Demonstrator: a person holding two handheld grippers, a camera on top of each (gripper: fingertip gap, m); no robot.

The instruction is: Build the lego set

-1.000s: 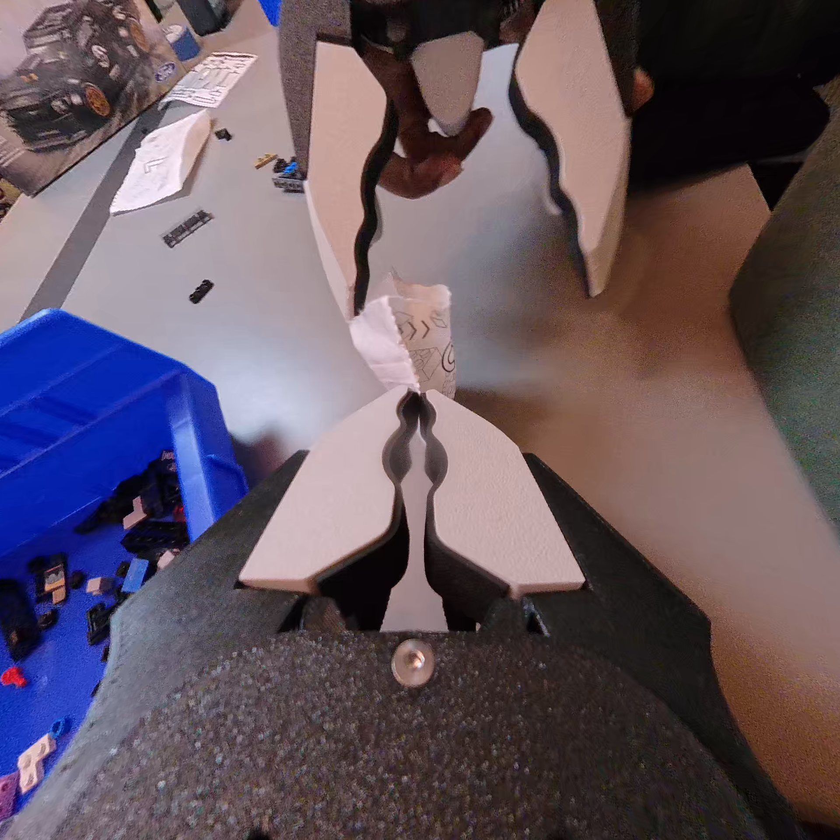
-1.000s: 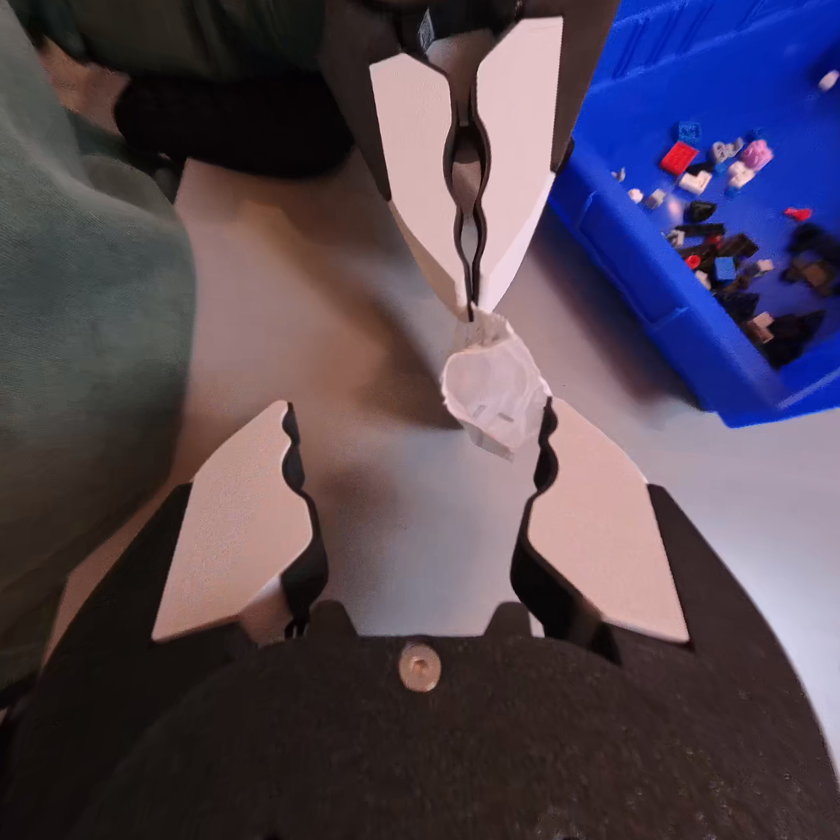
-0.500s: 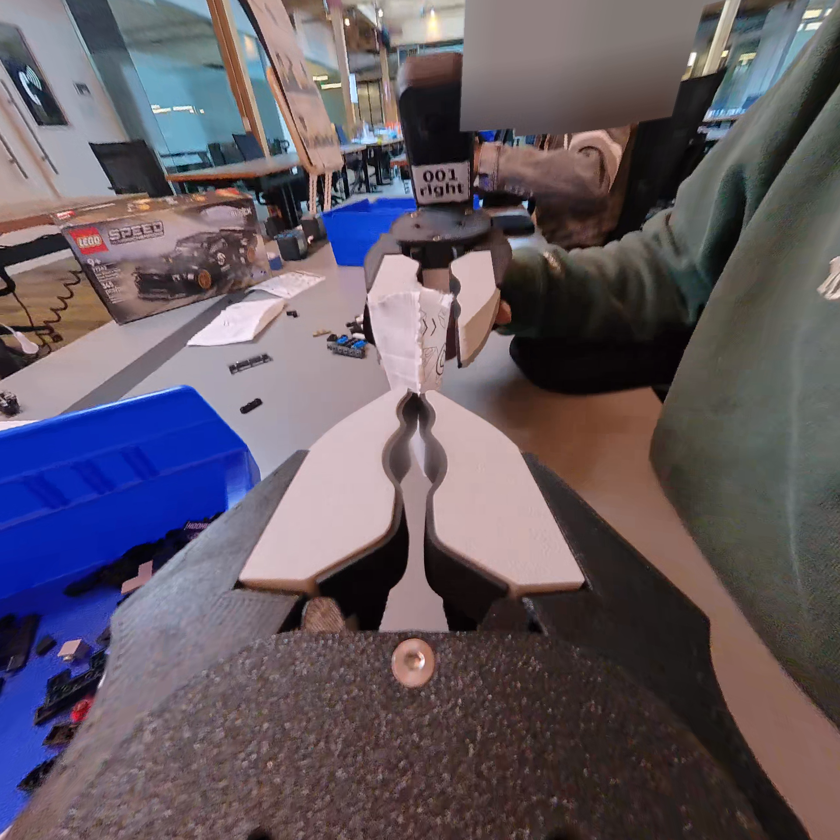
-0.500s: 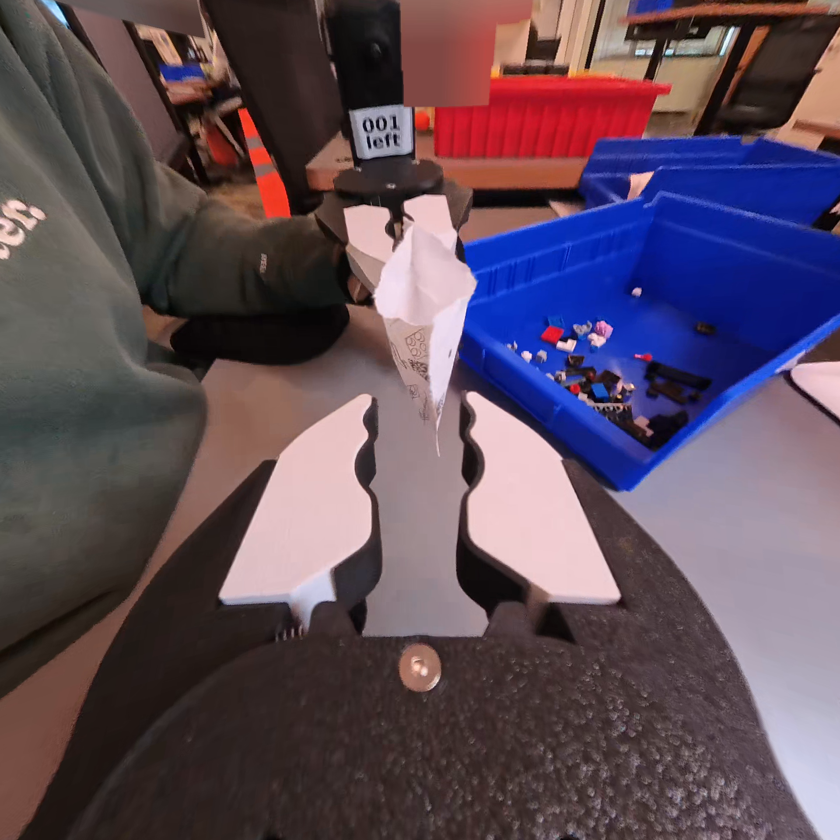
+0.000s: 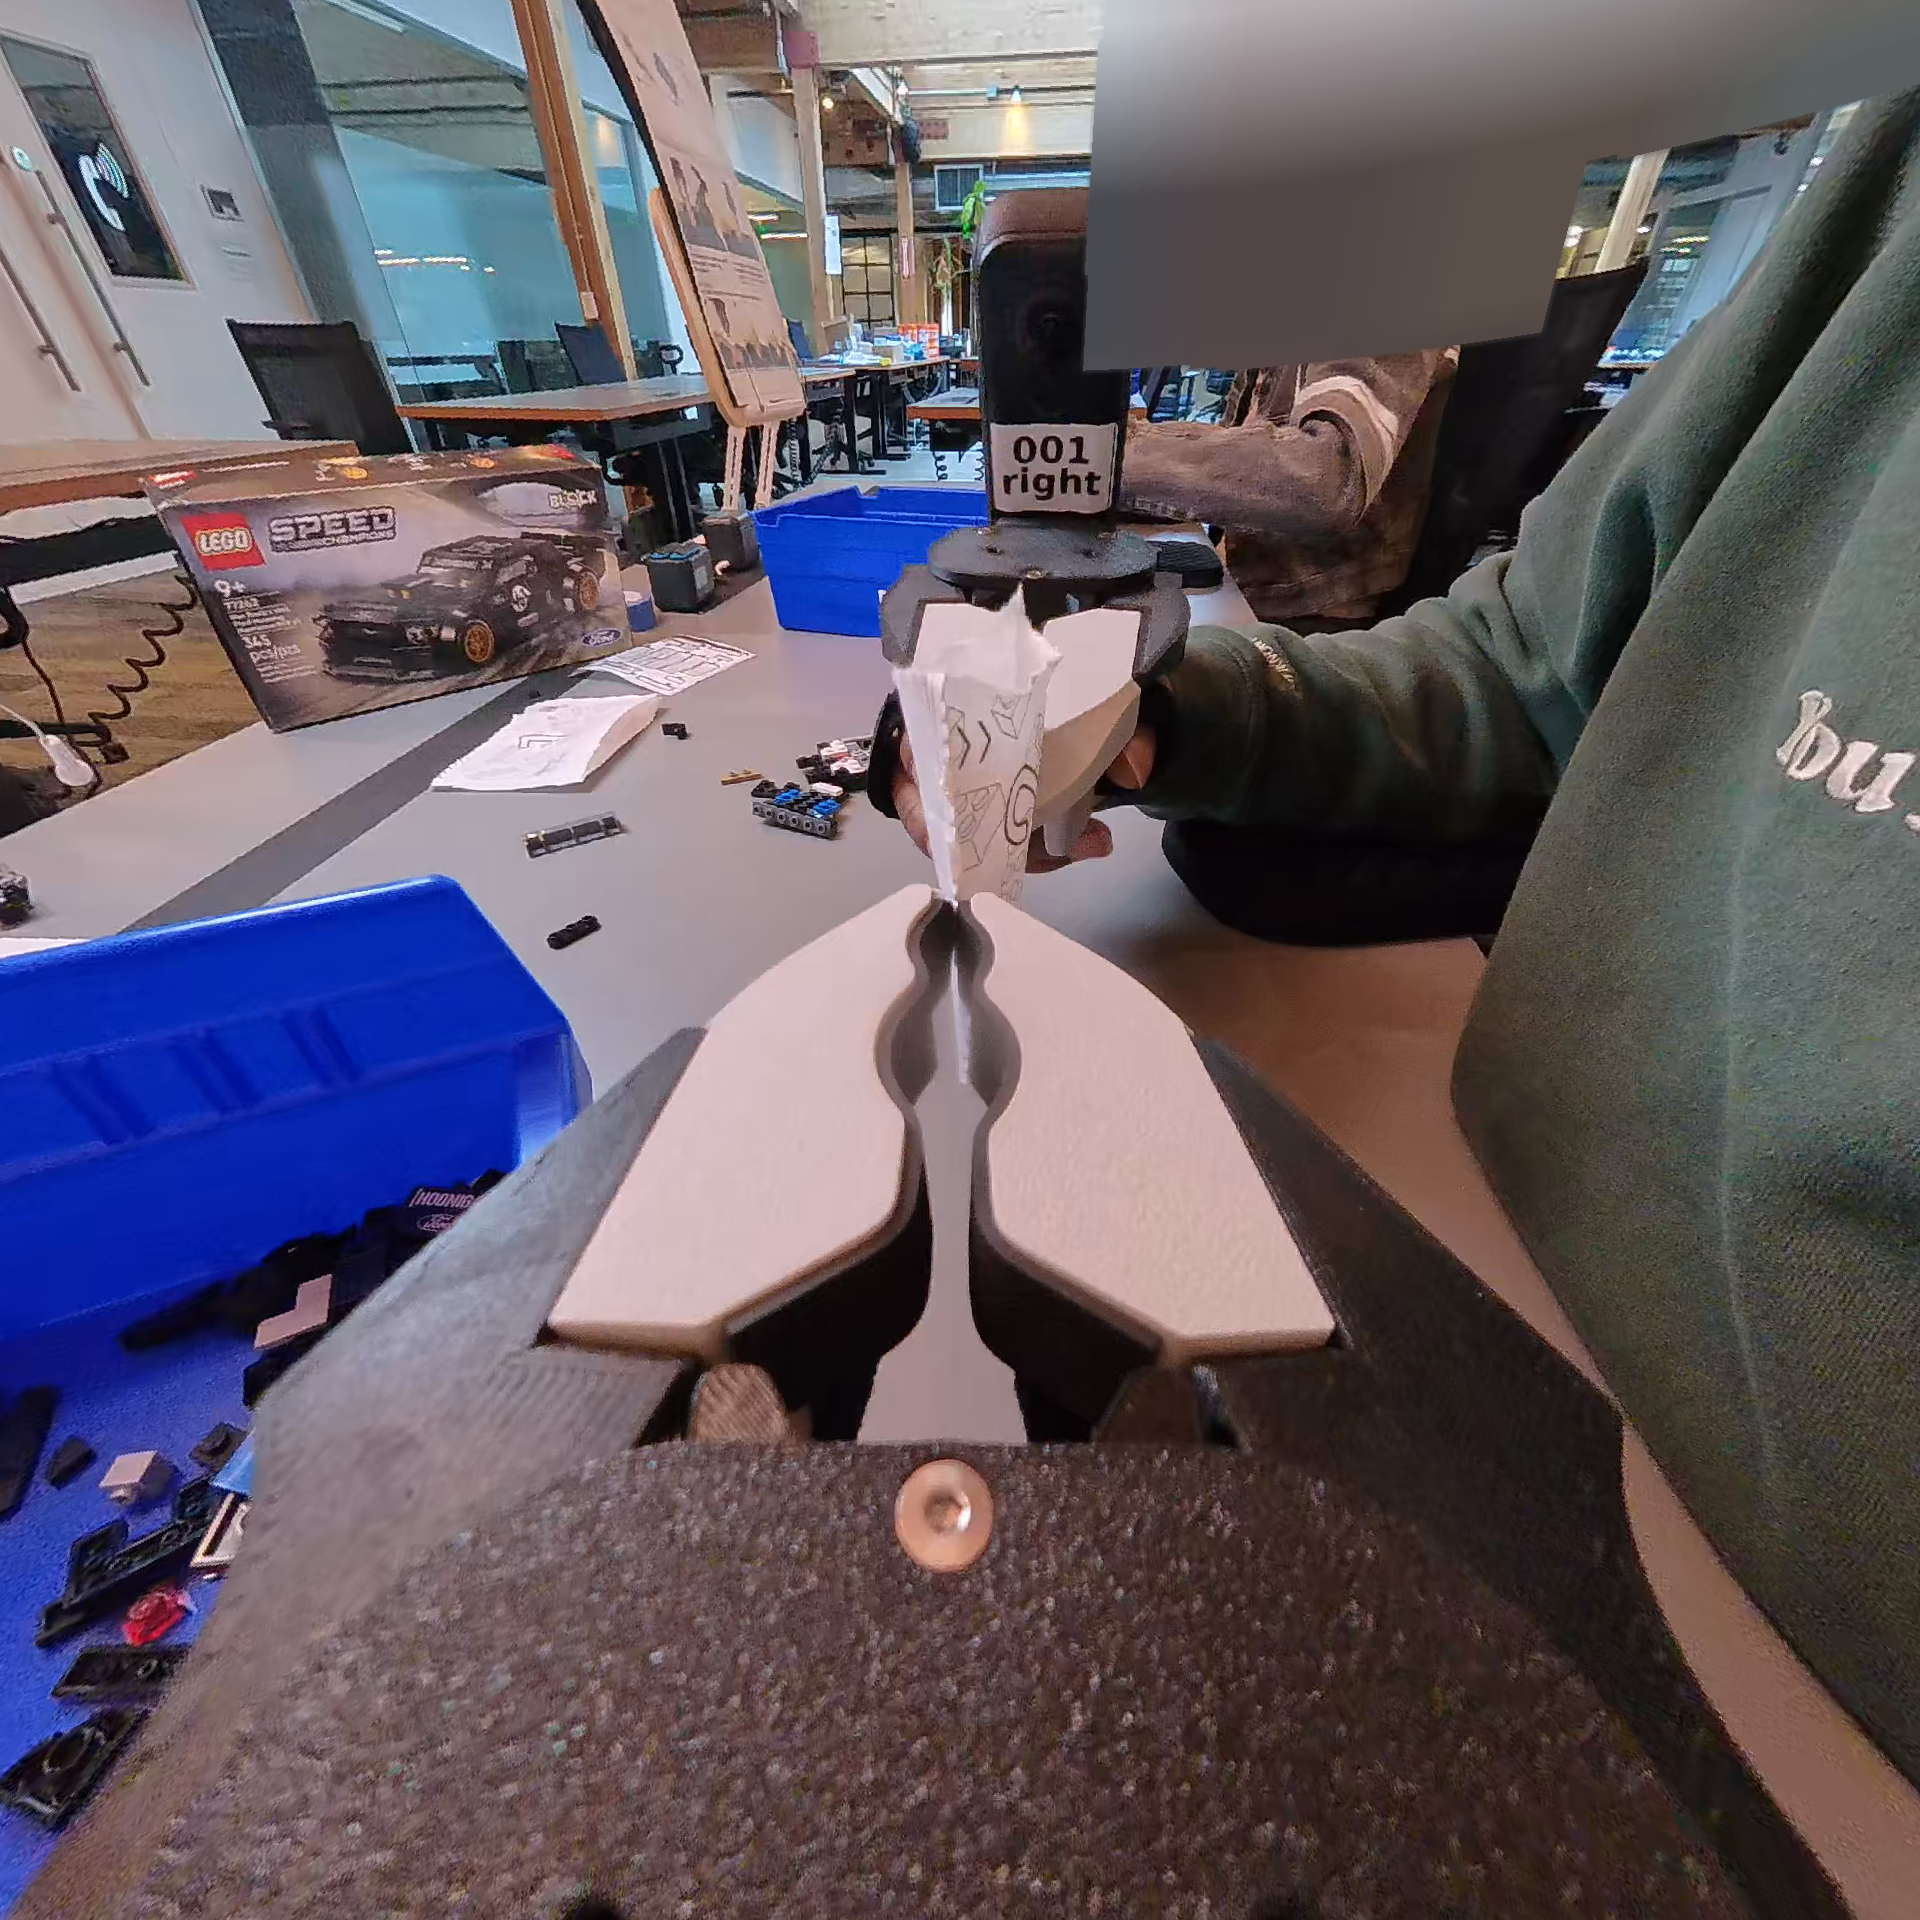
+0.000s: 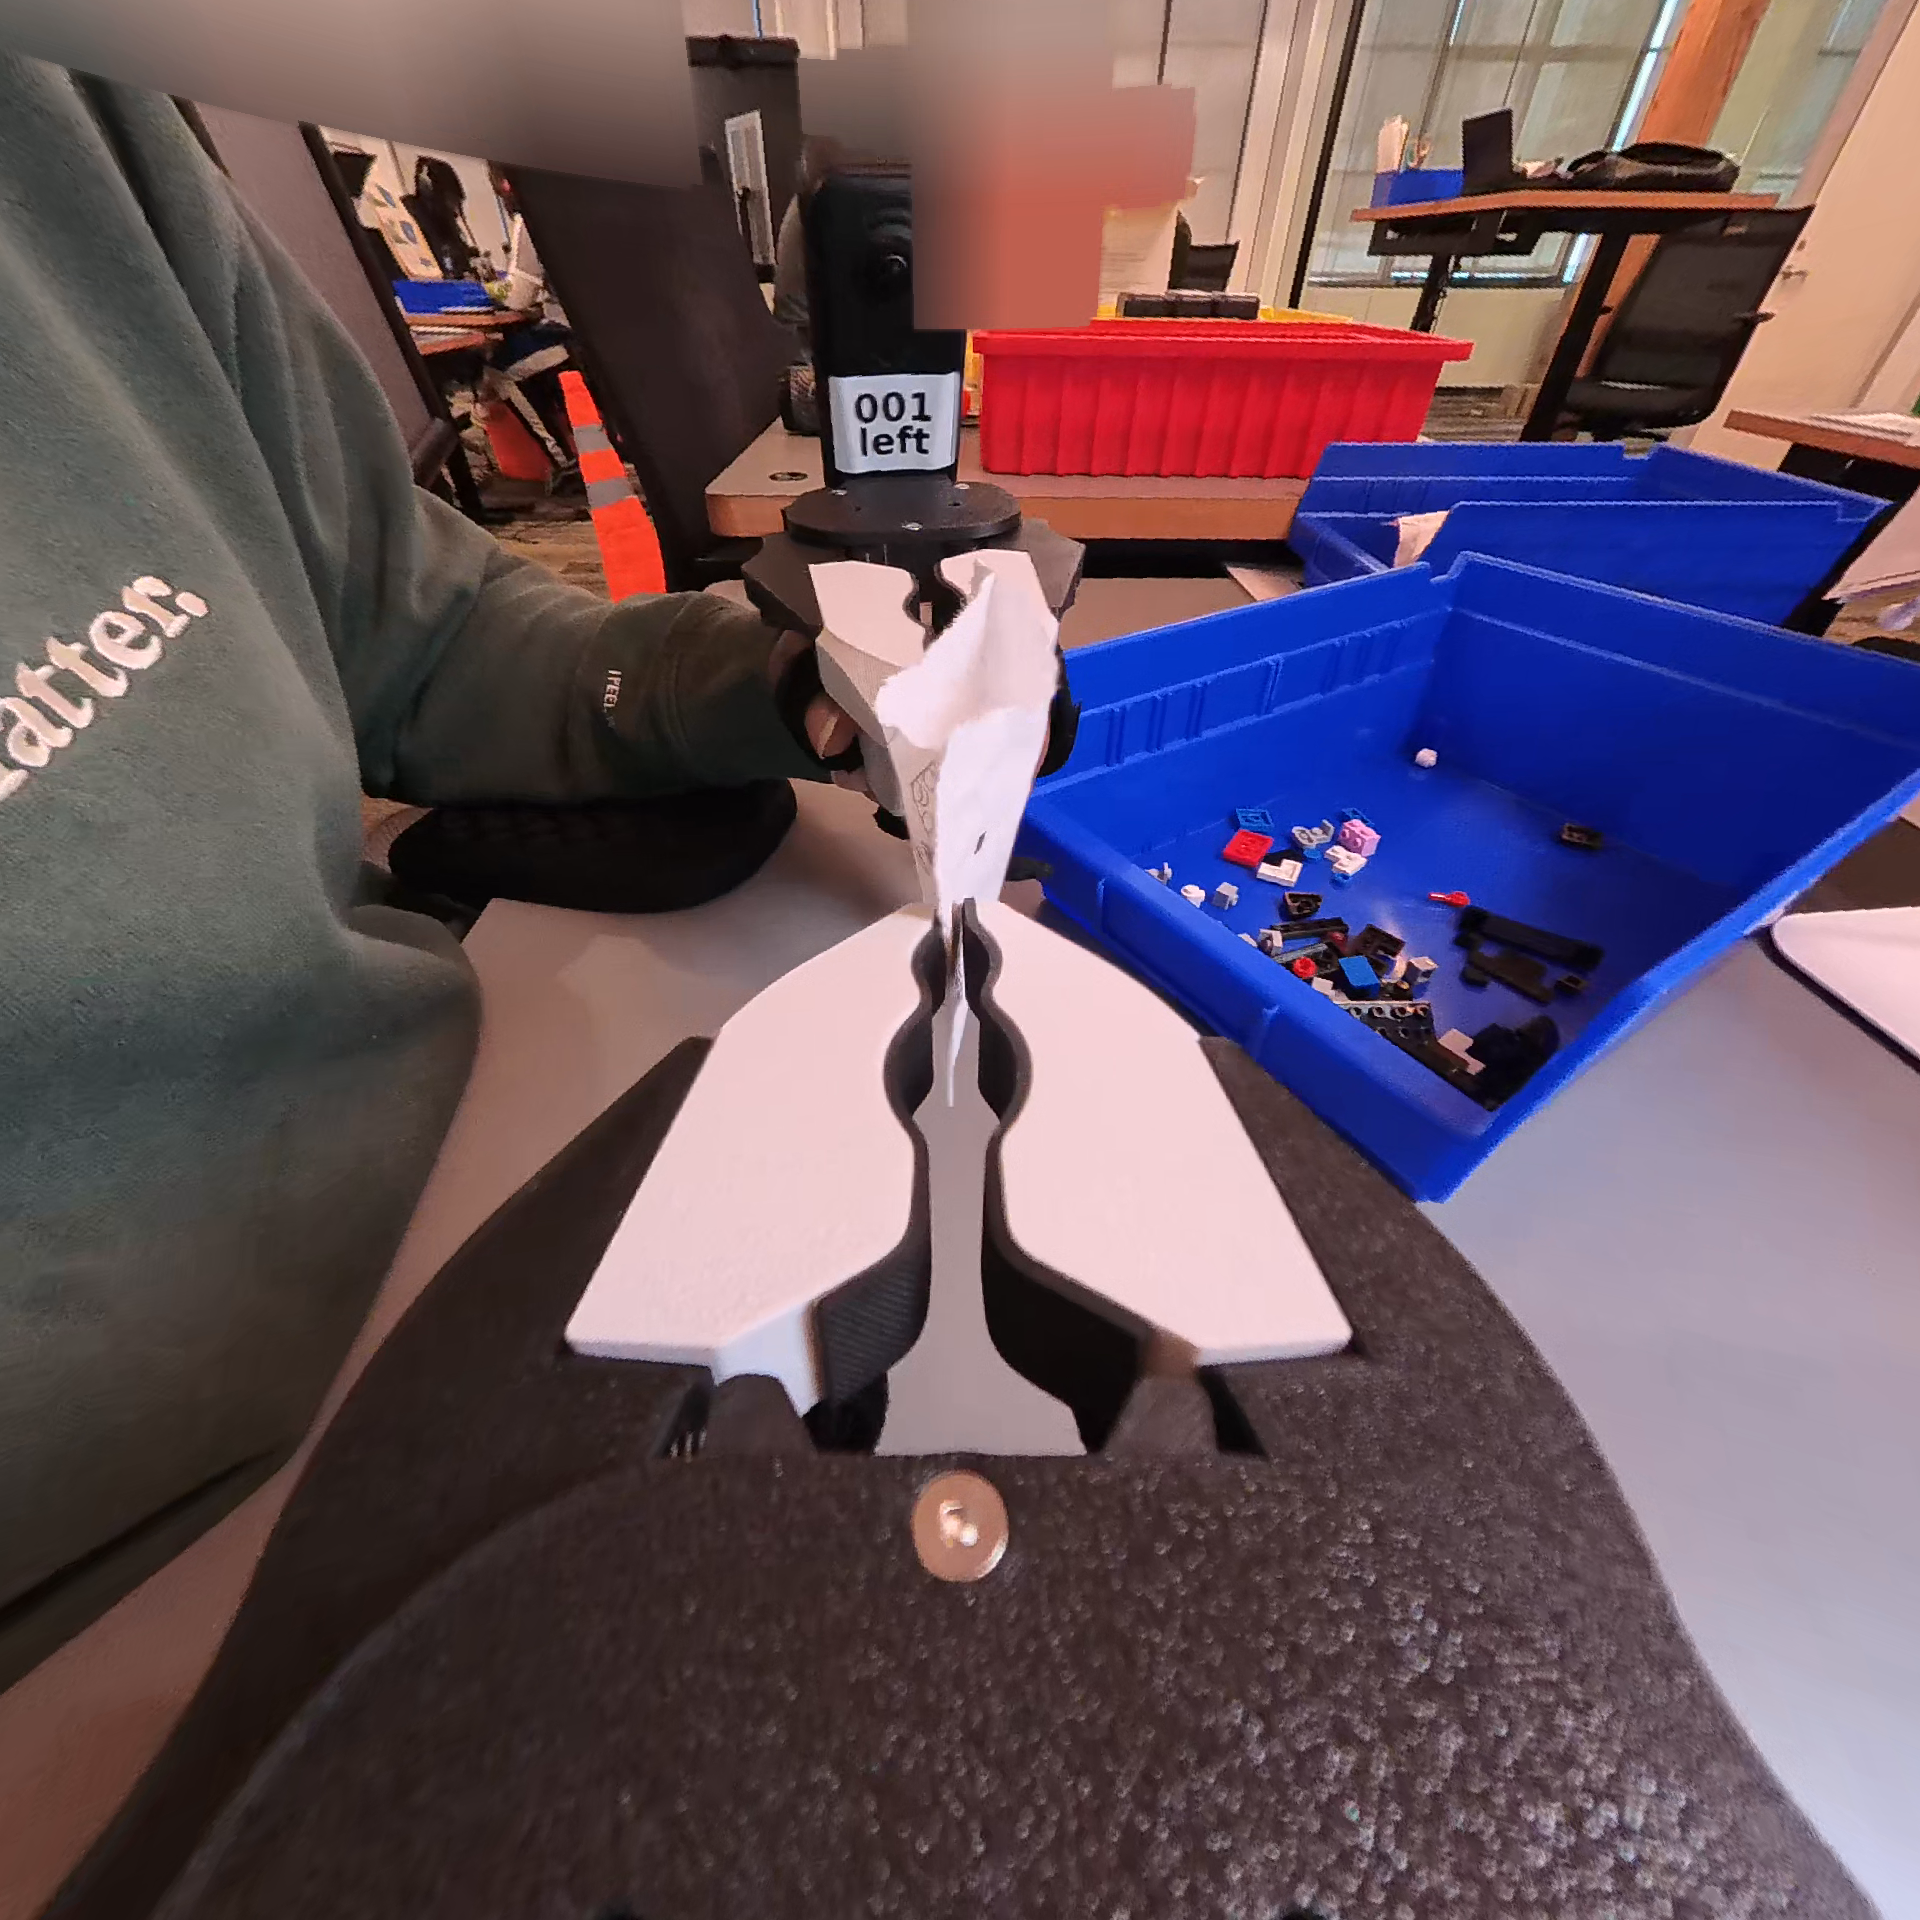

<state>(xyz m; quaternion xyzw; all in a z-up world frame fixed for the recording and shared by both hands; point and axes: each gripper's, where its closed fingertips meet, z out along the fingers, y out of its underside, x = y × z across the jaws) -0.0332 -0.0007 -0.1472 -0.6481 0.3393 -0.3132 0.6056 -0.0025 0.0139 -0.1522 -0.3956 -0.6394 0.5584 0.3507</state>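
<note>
A crumpled white paper bag [image 5: 987, 748] with printed line drawings hangs in the air between my two grippers, above the grey table [image 5: 675, 904]. My left gripper [image 5: 951, 906] is shut on one edge of it; a strip of paper runs back between its pads. My right gripper [image 6: 956, 916] is shut on the opposite edge of the same bag [image 6: 977, 748], with paper pinched at its tips. The two grippers face each other, and one white finger [image 5: 1091, 707] of the right gripper shows behind the bag in the left wrist view.
A blue bin [image 6: 1558, 675] holding several small loose bricks [image 6: 1351, 935] stands beside the grippers; it also shows in the left wrist view [image 5: 260, 1049]. A building-set box [image 5: 395, 582], another paper bag [image 5: 551, 738], a printed sheet [image 5: 681, 660] and loose bricks [image 5: 810, 790] lie farther back. A person's green sleeves hold both grippers. The left gripper's tips are roughly 5 cm from the right gripper's.
My right gripper closed its open jaws onto the bag's free edge. Both grippers rose from pointing down at the table to level, the left one keeping its hold throughout.
</note>
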